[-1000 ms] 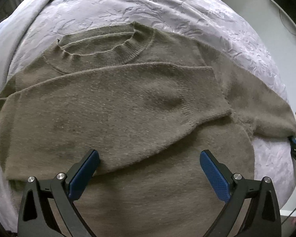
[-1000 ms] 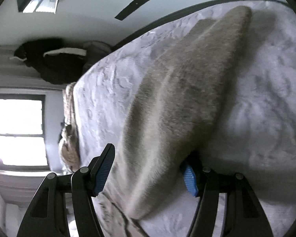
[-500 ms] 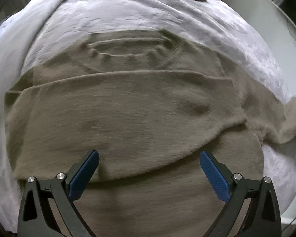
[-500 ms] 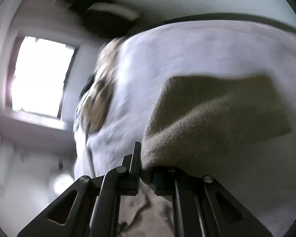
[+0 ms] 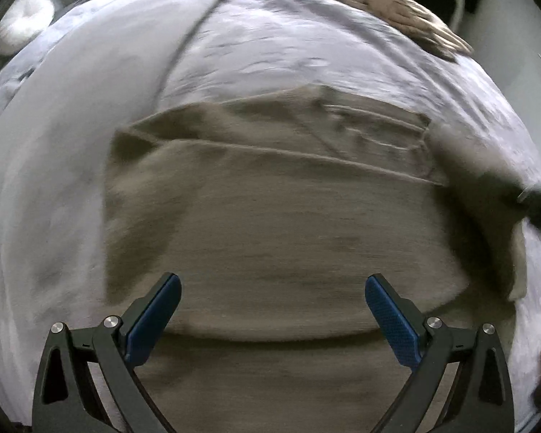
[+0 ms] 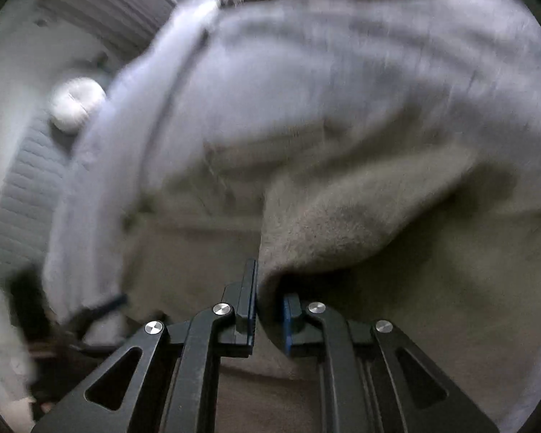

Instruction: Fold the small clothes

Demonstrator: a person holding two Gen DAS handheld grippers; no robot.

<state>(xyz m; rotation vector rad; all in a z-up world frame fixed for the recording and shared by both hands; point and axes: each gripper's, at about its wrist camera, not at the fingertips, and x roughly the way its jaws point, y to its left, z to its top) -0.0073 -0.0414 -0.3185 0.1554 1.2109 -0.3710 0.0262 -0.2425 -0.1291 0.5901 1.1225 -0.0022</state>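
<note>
An olive-brown knit sweater lies on a pale lilac bedspread, one sleeve folded across its body. My left gripper is open and empty, just above the sweater's lower part. My right gripper is shut on the other sleeve and holds it lifted over the sweater's body. In the left wrist view that lifted sleeve and the right gripper show blurred at the right edge.
A beige-brown cloth lies at the far edge of the bed. A round white object sits off the bed at the far left; it also shows in the right wrist view. A grey quilted surface lies left.
My right gripper closed on the sleeve, lifted it and swung it over the sweater's body. My left gripper stayed open and pulled back, so the sweater sits farther away.
</note>
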